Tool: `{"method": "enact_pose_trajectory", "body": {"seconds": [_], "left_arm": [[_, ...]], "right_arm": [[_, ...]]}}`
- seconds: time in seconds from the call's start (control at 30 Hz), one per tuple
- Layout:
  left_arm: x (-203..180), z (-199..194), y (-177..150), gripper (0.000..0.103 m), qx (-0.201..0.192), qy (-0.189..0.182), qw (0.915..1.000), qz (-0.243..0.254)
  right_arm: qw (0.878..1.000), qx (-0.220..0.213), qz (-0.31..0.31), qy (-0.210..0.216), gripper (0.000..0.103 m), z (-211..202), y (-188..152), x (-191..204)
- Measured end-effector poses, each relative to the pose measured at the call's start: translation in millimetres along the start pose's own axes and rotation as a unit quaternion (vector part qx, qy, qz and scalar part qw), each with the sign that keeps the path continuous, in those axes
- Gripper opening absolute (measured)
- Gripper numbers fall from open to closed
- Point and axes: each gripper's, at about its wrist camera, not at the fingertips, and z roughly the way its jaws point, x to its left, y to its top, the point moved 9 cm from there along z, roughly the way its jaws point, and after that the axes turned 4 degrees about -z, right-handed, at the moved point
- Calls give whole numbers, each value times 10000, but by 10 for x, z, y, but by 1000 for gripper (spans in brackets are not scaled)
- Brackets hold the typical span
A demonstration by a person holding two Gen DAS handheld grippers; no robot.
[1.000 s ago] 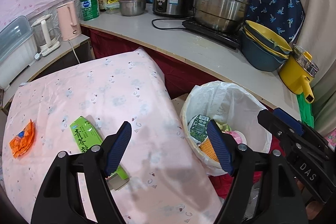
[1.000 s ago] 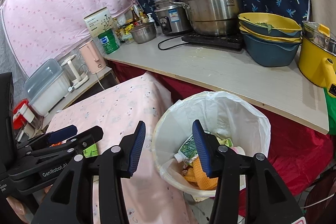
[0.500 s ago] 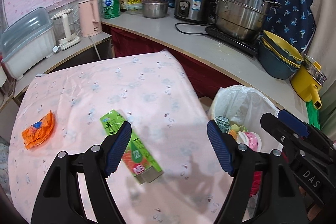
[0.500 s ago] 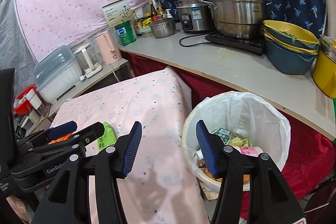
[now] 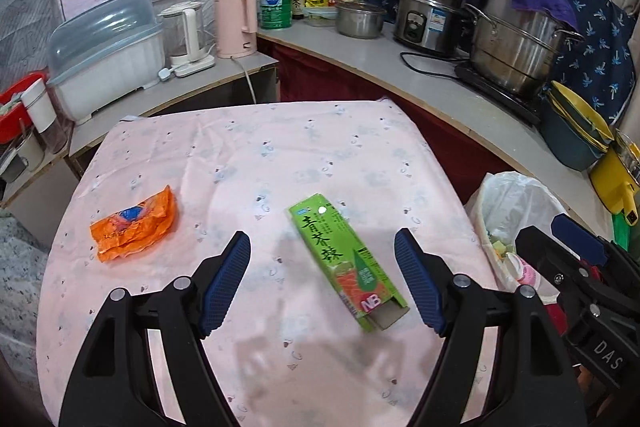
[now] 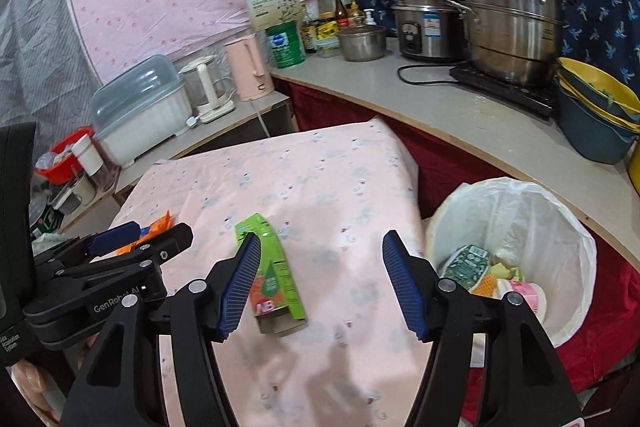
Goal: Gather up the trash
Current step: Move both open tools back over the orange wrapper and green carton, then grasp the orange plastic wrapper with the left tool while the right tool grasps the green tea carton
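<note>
Both views swung from lined bin (image 6: 516, 215) toward pink-clothed table (image 5: 304, 155). Right gripper (image 6: 320, 283) jaws just widened, empty; left gripper (image 5: 322, 279) wide, empty. Green tea carton (image 5: 346, 259) mid-table (next pick, likely); orange wrapper (image 5: 134, 225) near left edge.

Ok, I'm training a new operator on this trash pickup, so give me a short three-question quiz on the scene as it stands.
1. True or false: the green cardboard tea carton lies flat on the pink patterned tablecloth, held by neither gripper.
2. Which piece of trash lies farther from the white-lined waste bin: A) the carton, B) the crumpled orange plastic wrapper?
3. Fill in: the jaws of the left gripper and the right gripper both stand ____.

Key: 1 true; 2 B; 3 open, nothing between the pads. The right jaws have just been opening.
</note>
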Motion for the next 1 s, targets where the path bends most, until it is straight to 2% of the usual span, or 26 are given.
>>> {"method": "enact_pose_trajectory", "body": {"seconds": [0.1, 0.43, 0.77, 1.0], "left_arm": [[237, 3, -33, 77, -2, 166, 9999, -34], [1052, 90, -188, 77, 51, 665, 9978, 0], [1593, 259, -246, 78, 86, 861, 9962, -59], [1848, 384, -253, 84, 117, 930, 9954, -206]], "right_arm": [[9998, 84, -142, 87, 66, 96, -58, 216], [9973, 557, -442, 167, 67, 587, -339, 636], [9929, 1037, -579, 89, 68, 1222, -561, 714], [9888, 1333, -675, -30, 68, 1597, -671, 692]]}}
